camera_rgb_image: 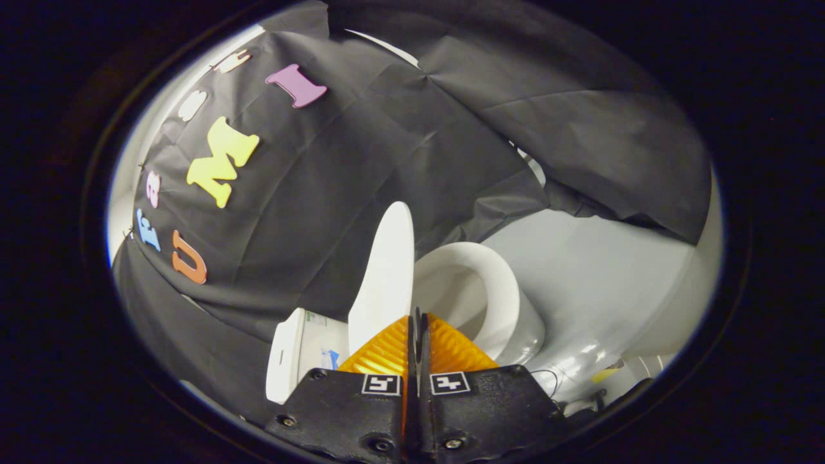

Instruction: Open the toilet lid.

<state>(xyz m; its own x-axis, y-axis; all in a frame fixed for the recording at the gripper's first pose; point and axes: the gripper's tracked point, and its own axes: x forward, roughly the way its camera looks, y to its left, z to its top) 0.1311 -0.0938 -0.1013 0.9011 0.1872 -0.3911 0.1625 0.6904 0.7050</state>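
Gripper view: hand-held gripper clenched, fingers pressed together, grasping nothing. Toilet lid upright just beyond fingertips, left of bowl. Opening step looks finished; next move: back away clear.

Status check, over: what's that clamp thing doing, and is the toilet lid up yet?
Gripper jaws shut, holding nothing. Toilet lid raised upright just ahead of them, bowl exposed beside it. Nothing in the way.

Dim, sharp, strong fisheye edge warping

Pale glossy floor — thin dark cable lying on it.
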